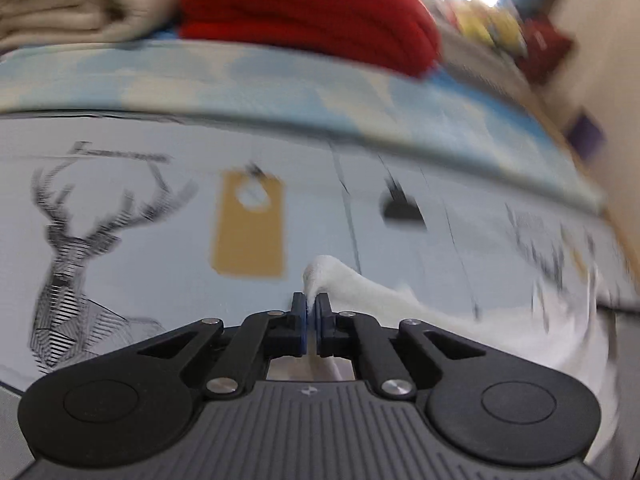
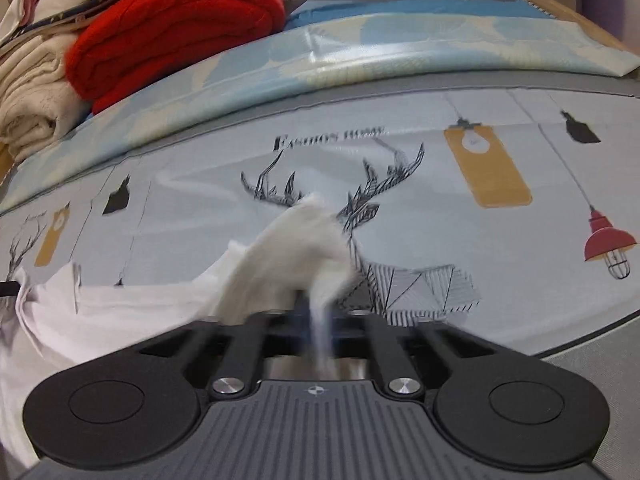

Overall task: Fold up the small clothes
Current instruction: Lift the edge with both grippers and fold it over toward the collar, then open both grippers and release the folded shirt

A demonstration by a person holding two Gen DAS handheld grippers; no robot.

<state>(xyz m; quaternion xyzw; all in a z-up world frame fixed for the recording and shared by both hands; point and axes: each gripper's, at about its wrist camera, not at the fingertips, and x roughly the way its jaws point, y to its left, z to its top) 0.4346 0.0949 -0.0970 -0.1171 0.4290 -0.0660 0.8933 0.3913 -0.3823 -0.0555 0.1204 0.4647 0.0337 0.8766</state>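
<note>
You are working over a pale grey bedsheet printed with line-drawn deer and hanging lamps, which gives you a broad flat surface to fold on; at its far edge lies a light blue and cream patterned quilt, and beyond that, at the far left, a stack you have kept well apart from the working area: one thick red folded knit blanket and one cream folded knit throw just beside it. The task's thing is a single small white cotton garment, lying near you on the sheet and stretched between your two tools, probably so that you can lift one edge evenly and carry it over for a fold. Your left gripper has its jaws nearly together, pinching a peak of the white cloth that rises just past the tips, the rest trailing off to the right. Your right gripper is likewise clamped on a bunched corner, which stands up over the fingers and hides them, the cloth running away to the left. I count two grippers, one garment, two folded items in the stack.
</note>
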